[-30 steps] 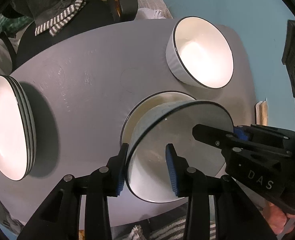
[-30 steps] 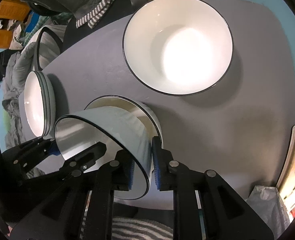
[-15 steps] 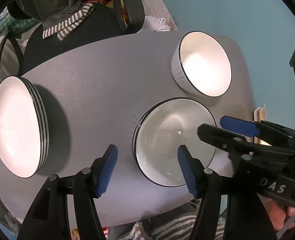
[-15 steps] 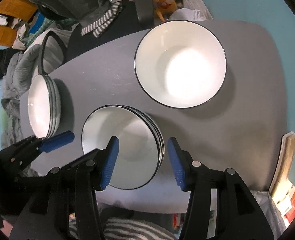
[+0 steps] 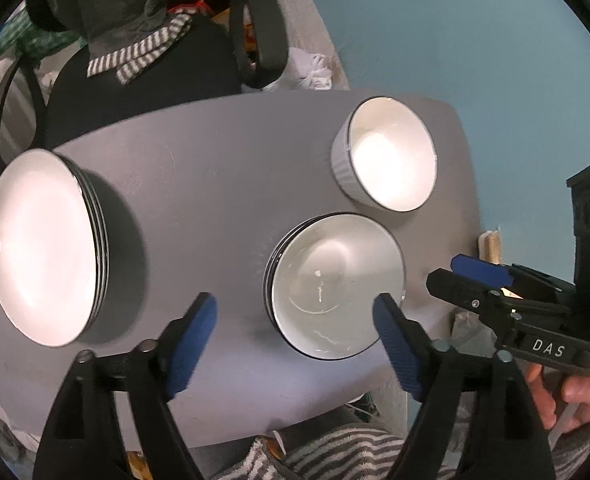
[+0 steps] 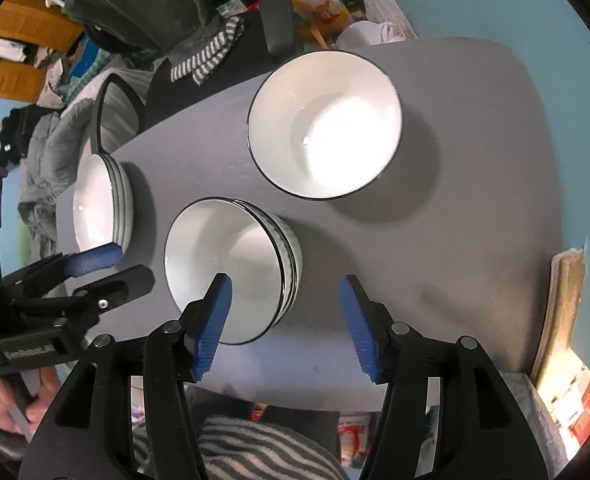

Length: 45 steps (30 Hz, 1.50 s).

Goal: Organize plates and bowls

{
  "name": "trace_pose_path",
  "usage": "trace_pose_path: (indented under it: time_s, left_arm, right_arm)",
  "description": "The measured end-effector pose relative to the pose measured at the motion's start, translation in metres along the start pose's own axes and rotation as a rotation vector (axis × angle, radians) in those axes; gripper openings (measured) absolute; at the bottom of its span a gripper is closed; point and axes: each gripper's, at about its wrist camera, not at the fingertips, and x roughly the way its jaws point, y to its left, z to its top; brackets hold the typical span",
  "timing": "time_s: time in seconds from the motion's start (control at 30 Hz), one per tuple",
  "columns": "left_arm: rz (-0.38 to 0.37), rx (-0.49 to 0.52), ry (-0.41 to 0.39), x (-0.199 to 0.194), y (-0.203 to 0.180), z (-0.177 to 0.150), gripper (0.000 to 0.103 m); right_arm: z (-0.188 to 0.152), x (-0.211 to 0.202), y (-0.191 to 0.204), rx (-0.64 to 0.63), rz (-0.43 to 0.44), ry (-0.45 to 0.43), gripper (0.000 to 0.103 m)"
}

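We are spreading the left gripper (image 5: pixel 295 344) and the right gripper (image 6: pixel 285 324), jaws opening on both, nothing between the pads. The bowl stack (image 5: pixel 337 286) is sitting on the table (image 5: pixel 199 184), below and just ahead of both sets of fingertips, its rim free. To finish this release well, we are aiming to draw both tools straight up and clear without nudging the stack. Beyond it the single bowl (image 5: pixel 391 160) is standing close by; well apart to the left the plate stack (image 5: pixel 43 248) is lying near the table edge.
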Motion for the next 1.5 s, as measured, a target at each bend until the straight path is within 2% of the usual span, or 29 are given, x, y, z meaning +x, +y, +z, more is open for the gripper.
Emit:
trace_pose_path:
  time_s: [0.03,0.33,0.4,0.53,0.67,0.9,1.07,1.3,1.5]
  left_arm:
    - [0.002,0.016,0.001,-0.001,-0.002,0.001,0.087]
    - [0.030,0.100,0.015,-0.002,-0.011,0.030,0.087]
    - [0.012,0.113,0.016,-0.001,-0.015,0.041,0.087]
    - [-0.002,0.150,0.033,0.008,-0.023,0.061,0.087]
    - [0.019,0.185,0.051,0.023,-0.030,0.078,0.087]
    - [-0.013,0.207,0.112,0.047,-0.039,0.099,0.087]
    - [-0.002,0.202,0.108,0.058,-0.043,0.113,0.087]
    - [0.047,0.261,0.134,0.079,-0.054,0.125,0.087]
    - [0.026,0.224,0.157,0.093,-0.051,0.135,0.087]
  right_arm:
    - [-0.001,-0.003,-0.002,0.004,0.006,-0.006,0.066]
    - [0.003,-0.022,-0.030,0.073,0.012,-0.058,0.066]
    - [0.006,-0.025,-0.037,0.094,0.006,-0.069,0.066]
    - [0.014,-0.025,-0.057,0.145,-0.004,-0.084,0.066]
    - [0.024,-0.023,-0.074,0.198,0.006,-0.102,0.066]
    - [0.042,-0.015,-0.086,0.227,0.015,-0.123,0.066]
    - [0.054,-0.005,-0.089,0.233,0.041,-0.112,0.066]
    - [0.071,0.011,-0.088,0.190,0.048,-0.086,0.066]
    - [0.079,0.027,-0.090,0.183,0.030,-0.056,0.066]
